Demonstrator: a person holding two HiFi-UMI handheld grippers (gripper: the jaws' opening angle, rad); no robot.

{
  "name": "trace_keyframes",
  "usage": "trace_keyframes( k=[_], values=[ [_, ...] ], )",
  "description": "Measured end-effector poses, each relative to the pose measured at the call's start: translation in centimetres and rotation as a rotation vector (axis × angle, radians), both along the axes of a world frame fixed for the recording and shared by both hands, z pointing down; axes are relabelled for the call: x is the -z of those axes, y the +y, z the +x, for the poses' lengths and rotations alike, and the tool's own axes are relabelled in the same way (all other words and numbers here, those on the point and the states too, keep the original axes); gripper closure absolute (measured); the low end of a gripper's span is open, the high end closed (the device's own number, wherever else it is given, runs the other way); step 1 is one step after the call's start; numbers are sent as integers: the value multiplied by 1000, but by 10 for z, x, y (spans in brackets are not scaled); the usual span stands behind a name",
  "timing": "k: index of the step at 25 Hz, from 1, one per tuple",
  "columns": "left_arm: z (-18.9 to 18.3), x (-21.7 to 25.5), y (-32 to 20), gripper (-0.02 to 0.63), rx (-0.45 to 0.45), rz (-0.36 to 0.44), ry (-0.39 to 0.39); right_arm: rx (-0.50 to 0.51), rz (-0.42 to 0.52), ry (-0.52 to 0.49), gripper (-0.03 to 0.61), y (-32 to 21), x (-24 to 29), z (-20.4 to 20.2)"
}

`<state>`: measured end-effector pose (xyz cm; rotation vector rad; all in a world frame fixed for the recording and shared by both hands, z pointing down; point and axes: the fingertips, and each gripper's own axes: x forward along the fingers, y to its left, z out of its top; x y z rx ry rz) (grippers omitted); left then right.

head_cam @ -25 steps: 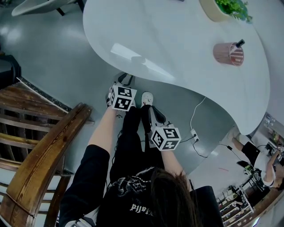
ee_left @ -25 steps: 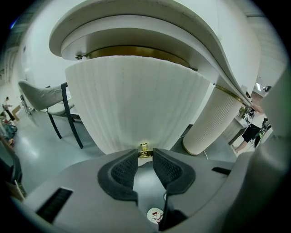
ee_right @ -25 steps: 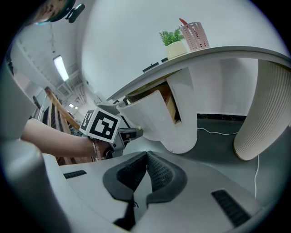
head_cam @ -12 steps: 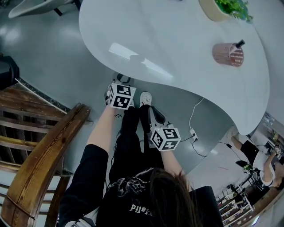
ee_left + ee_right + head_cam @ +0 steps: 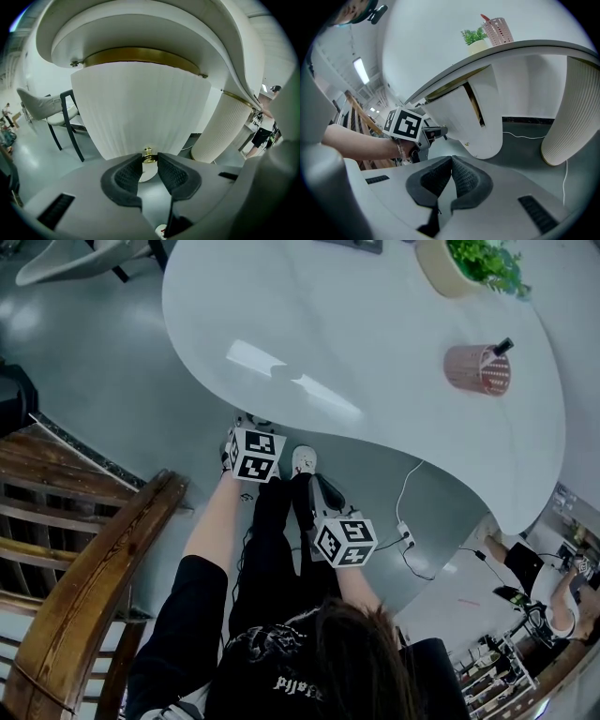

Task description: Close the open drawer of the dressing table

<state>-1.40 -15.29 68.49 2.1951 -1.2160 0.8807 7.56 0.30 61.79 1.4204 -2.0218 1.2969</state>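
1. Only the right gripper view shows the open drawer (image 5: 454, 119), pulled out at frame centre; in the head view the tabletop (image 5: 375, 343) hides it.
2. The left gripper (image 5: 149, 157) has its jaws partly spread, with the drawer's brass knob (image 5: 148, 151) in the gap at their tips. The right gripper (image 5: 451, 161) has its jaws pressed together, empty.
3. Since a second ago, the left gripper has edged closer to the tabletop's rim.

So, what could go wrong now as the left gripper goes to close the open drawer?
The left gripper points its open jaws at the small gold knob; on the curved, ribbed drawer front they might slip off it sideways. That gripper is also close under the tabletop edge, so its marker cube might bump it.
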Motion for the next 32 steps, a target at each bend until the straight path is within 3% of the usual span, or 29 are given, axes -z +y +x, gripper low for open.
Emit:
trace_keyframes(
  k=[32],
  values=[
    [14, 4, -37, 499, -25, 122, 66, -40, 41, -30, 552, -27, -13, -6]
  ],
)
